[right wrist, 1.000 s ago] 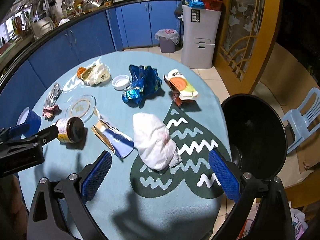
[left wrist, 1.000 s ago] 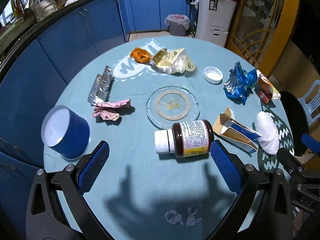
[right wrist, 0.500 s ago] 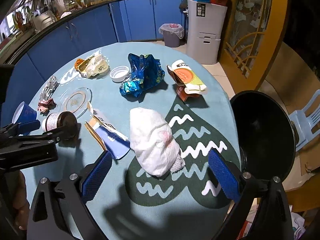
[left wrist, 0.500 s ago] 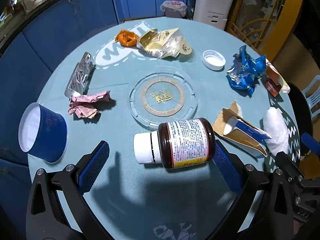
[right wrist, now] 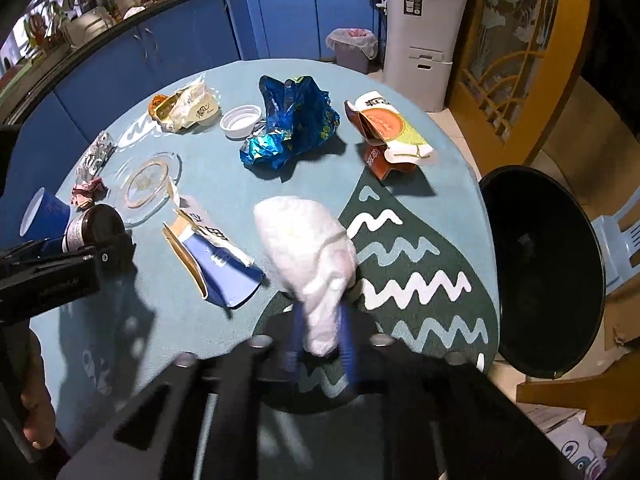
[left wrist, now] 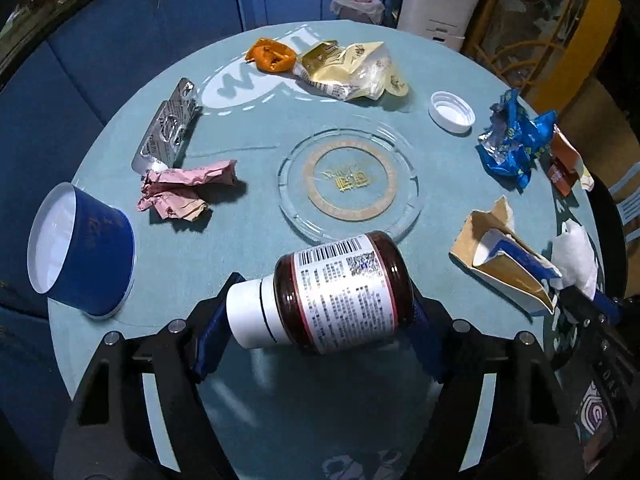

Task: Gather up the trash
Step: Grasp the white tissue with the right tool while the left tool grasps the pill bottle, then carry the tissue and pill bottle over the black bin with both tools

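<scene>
My left gripper (left wrist: 320,304) is shut on a brown pill bottle (left wrist: 344,296) with a white cap, held lying sideways just above the round blue table (left wrist: 280,400). The bottle also shows in the right wrist view (right wrist: 94,226). My right gripper (right wrist: 320,332) is shut on a crumpled white tissue (right wrist: 312,256), which also shows in the left wrist view (left wrist: 576,256). A black trash bin (right wrist: 548,268) stands open beside the table's right edge.
Trash lies across the table: blue foil bag (right wrist: 292,124), orange carton (right wrist: 388,132), torn blue-and-white packet (right wrist: 212,252), white lid (left wrist: 452,112), pink paper (left wrist: 180,192), blister pack (left wrist: 168,132), snack bags (left wrist: 348,72), blue cup (left wrist: 80,256), glass dish (left wrist: 348,180).
Both grippers have closed: the left on the pill bottle, the right on the white tissue. Both have moved forward and lower over the table.
</scene>
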Action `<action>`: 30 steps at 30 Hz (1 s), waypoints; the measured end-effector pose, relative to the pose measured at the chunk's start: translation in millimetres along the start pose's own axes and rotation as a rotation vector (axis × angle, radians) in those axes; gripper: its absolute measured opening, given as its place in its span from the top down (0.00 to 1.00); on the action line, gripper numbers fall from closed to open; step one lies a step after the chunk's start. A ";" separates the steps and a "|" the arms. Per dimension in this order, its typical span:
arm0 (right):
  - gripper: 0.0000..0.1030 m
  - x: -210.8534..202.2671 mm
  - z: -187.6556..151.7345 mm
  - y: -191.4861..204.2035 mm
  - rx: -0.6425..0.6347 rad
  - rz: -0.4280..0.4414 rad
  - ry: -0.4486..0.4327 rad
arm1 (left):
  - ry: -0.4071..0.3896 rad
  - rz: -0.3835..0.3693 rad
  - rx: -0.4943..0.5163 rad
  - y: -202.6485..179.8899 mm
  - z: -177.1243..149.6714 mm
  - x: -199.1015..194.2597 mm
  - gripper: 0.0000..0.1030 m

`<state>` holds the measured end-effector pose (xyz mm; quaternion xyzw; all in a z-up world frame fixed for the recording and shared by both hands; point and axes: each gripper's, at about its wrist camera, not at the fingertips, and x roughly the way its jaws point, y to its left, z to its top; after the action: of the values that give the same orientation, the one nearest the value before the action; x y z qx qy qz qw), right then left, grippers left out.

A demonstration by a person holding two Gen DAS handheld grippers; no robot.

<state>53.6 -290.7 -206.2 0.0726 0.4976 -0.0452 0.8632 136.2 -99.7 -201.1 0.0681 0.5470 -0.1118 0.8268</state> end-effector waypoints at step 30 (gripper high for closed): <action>0.90 -61.9 14.2 -32.0 0.070 -0.012 -0.164 | -0.215 -0.039 0.134 -79.9 27.4 -73.2 0.27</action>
<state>29.9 -324.3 -148.2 0.0958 0.4237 -0.0735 0.8977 112.3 -175.2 -122.2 0.1001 0.4476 -0.1710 0.8720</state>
